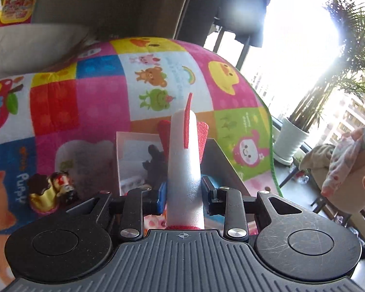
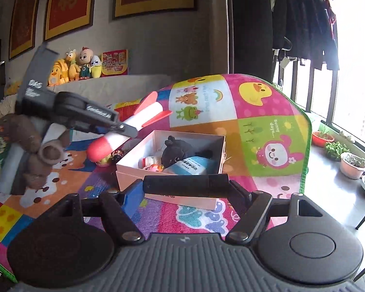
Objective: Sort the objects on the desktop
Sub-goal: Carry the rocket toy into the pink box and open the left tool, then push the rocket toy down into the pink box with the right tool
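**A:** Where was the white foam toy rocket with red fins and a red nose (image 2: 131, 127) at that point?

**B:** Clear of the patchwork cartoon play mat (image 2: 267, 131), in the air just left of the open white cardboard box (image 2: 219, 150). The left gripper (image 1: 183, 192) was clenched on its white body, fins pointing away from the hand, nose toward it.

**A:** And the other claw?

**B:** The right gripper (image 2: 182, 185) was grasping a black cylinder (image 2: 186, 185) crosswise, one end against each finger, hovering at the near side of the box.

**A:** How would you have finished the rocket step well?

**B:** I'd judge the box was the goal, since it already held a black plush toy (image 2: 175, 152), a blue-and-white carton (image 2: 192, 166) and some small toys. The rocket looked long against the free floor of the box, so I would have carried it over the near-left wall, laid it roughly level along the longer side, and let go only once it rested on something.

**A:** Any risks?

**B:** Foam gives under a tight squeeze, so it might have sprung out on release. The fins could have caught the rim. The two grippers were also near each other, so one should have gone in at a time.
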Demonstrator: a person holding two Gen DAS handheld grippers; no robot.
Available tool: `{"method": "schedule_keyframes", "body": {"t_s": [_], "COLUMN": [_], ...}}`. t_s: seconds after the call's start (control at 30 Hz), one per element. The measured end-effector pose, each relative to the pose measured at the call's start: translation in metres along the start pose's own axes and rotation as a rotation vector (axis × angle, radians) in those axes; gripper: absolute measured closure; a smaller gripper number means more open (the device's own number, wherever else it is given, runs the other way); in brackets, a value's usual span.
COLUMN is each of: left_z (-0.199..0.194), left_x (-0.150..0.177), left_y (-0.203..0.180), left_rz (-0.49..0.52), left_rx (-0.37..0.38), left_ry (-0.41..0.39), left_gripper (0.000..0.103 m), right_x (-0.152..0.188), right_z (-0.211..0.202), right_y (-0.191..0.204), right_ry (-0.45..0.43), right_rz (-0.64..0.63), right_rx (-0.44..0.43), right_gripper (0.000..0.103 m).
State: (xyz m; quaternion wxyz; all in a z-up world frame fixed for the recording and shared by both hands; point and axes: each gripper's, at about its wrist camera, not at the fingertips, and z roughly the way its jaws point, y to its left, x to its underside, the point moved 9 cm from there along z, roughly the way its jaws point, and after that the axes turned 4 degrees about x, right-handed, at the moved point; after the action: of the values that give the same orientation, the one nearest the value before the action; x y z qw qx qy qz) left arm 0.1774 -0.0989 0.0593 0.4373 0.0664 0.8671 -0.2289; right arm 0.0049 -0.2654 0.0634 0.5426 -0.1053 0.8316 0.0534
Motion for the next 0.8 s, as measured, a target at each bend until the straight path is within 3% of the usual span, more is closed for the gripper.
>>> {"method": "schedule_keyframes", "body": {"t_s": [0.1,0.17,0.37,0.6,0.73,0.8], "left_z": [0.035,0.038,-0.011,-0.051,-0.058,-0.061], "left_x": [-0.002,0.002,0.024,0.058,0.067,0.073], "left_y": [0.013,0.020,0.034,0.041,0.057,0.069], "left_rz": [-0.104,-0.119,-0.001,0.127,0.090,0.058], "left_rx": [0.037,0.040,-0.054,-0.107,-0.097,-0.094], "left_ry": [0.039,0.037,-0.069,-0.123,-0.128,-0.127], "left_gripper": [0.058,0.049,0.022,0.011,0.009,0.007], "right_x": [0.003,0.005,-0.004,-0.052,-0.080,-0.083], "right_z": [0.016,0.025,0.040,0.109,0.173,0.211], "right_y": [-0.007,-0.013,-0.018,-0.013,-0.013,-0.016], "right_ry": [0.038,0.060,0.053,0.099,0.144,0.209], "right_rz": [-0.017,-0.024,-0.070,-0.008,-0.006,-0.025], "right_rx": [0.024,0.050,0.069,0.015,0.085,0.107], "right_gripper": [0.029,0.029,0.029,0.029,0.029,0.028]}}
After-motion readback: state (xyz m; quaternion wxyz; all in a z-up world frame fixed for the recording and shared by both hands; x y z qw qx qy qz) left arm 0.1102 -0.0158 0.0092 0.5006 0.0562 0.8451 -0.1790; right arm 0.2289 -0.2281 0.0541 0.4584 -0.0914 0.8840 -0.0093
